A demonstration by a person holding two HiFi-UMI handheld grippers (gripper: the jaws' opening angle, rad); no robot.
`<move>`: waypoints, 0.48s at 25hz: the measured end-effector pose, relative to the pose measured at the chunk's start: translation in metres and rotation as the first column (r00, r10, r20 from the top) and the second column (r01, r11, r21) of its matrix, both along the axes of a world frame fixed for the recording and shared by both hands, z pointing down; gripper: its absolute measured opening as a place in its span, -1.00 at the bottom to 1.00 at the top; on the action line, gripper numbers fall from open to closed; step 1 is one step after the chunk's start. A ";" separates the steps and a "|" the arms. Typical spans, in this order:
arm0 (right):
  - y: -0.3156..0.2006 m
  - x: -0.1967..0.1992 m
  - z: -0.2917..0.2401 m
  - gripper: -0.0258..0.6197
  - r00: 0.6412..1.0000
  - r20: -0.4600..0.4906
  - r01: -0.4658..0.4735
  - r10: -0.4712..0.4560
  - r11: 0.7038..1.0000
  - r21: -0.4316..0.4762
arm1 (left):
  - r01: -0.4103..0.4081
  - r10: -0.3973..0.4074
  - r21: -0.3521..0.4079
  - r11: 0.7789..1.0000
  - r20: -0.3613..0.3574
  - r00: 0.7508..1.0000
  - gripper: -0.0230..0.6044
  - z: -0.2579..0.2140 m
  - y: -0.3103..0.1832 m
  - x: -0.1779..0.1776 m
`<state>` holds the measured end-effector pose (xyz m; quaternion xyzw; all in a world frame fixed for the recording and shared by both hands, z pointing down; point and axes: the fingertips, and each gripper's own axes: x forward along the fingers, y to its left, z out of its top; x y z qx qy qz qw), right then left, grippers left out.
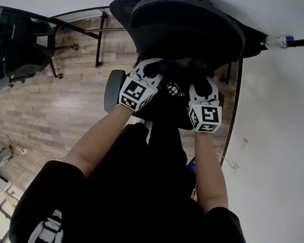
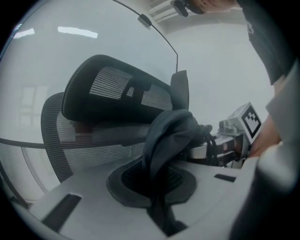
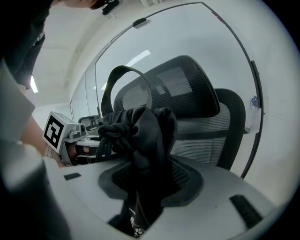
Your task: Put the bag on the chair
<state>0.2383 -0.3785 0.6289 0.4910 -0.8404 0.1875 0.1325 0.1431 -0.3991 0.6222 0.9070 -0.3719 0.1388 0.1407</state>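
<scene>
A black fabric bag hangs between my two grippers, just in front of the black mesh office chair. My left gripper is shut on a fold of the bag, which runs down between its jaws. My right gripper is shut on the bag's bunched top with knotted cord; the fabric fills its jaws. Each gripper view shows the other gripper: the right gripper and the left gripper. The chair's headrest and backrest rise right behind the bag. The seat is hidden under the bag.
The chair's left armrest sticks out beside my left gripper. A second dark chair stands at the far left on the wood floor. A table's dark legs stand behind. White wall runs along the right.
</scene>
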 end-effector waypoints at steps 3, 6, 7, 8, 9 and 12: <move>-0.003 0.002 0.019 -0.48 1.000 -0.010 0.008 -0.008 1.000 -0.026 | -0.008 0.008 0.016 1.000 0.016 1.000 -0.84 0.017 -0.003 0.002; -0.004 0.002 0.041 -0.48 0.999 -0.027 0.026 -0.028 0.998 -0.056 | -0.005 0.005 0.004 1.000 0.045 0.999 -0.84 0.041 -0.003 0.001; -0.004 0.002 0.049 -0.48 0.999 -0.031 0.030 -0.032 0.997 -0.065 | -0.001 0.002 -0.007 1.000 0.059 0.998 -0.83 0.050 -0.002 0.000; -0.004 0.002 0.056 -0.48 0.999 -0.035 0.032 -0.035 0.997 -0.074 | 0.002 0.000 -0.020 1.000 0.071 0.997 -0.83 0.058 -0.002 0.000; -0.004 0.002 0.063 -0.48 0.999 -0.038 0.032 -0.036 0.996 -0.083 | 0.003 0.000 -0.030 1.000 0.080 0.997 -0.83 0.065 -0.002 0.000; -0.005 0.002 0.082 -0.47 0.998 -0.046 0.032 -0.037 0.993 -0.112 | -0.002 0.007 -0.059 0.998 0.090 0.996 -0.83 0.084 0.000 0.000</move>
